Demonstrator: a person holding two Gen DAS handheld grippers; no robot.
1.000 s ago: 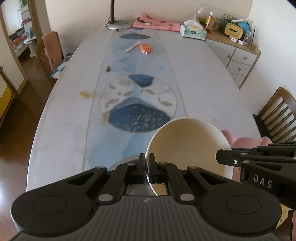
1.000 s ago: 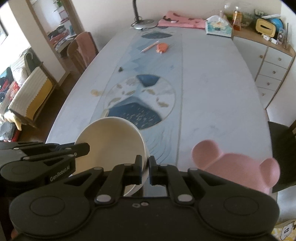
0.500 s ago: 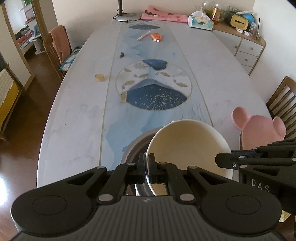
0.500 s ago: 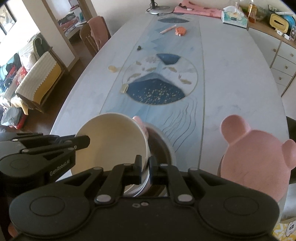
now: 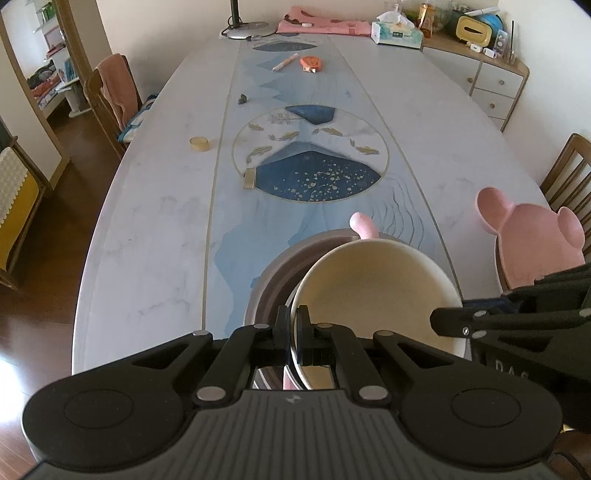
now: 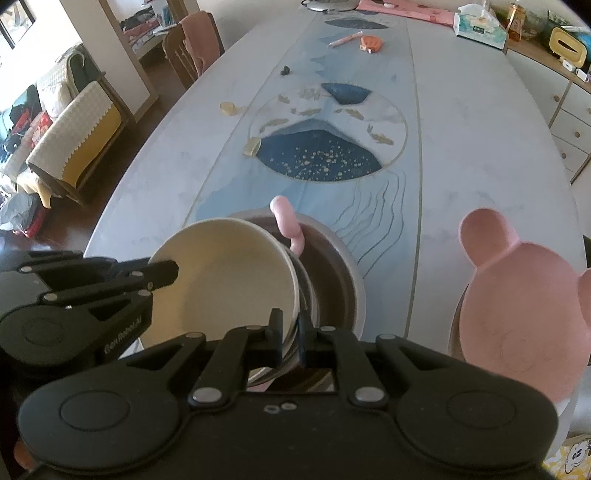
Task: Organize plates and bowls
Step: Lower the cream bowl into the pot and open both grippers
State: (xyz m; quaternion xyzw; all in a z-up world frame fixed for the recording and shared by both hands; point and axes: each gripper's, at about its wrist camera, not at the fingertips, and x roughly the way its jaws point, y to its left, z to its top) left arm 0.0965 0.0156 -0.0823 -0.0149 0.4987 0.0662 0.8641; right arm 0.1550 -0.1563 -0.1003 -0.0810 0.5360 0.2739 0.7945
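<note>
Both grippers hold one cream bowl [image 5: 373,284] by its rim. My left gripper [image 5: 293,334] is shut on its left rim. My right gripper [image 6: 291,341] is shut on its right rim, and the bowl [image 6: 221,284] also shows in the right wrist view. The bowl hangs tilted over a grey bowl with a dark inside [image 5: 275,275] that stands on the near table edge [image 6: 332,266]. A pink handle [image 5: 364,227] sticks up behind the cream bowl [image 6: 286,221]. A pink bear-eared plate [image 5: 532,240] lies to the right [image 6: 517,306].
The long marble table [image 5: 155,206] carries small items: a tan roll [image 5: 199,144], a dark bit [image 5: 242,99], a pen and an orange case [image 5: 312,63], a lamp base and a tissue box [image 5: 397,33] at the far end. Chairs stand on both sides.
Both grippers have carried the cream bowl downward, over the grey bowl. The grey bowl, pink handle and pink plate have come fully into view. Both stay shut on the rim.
</note>
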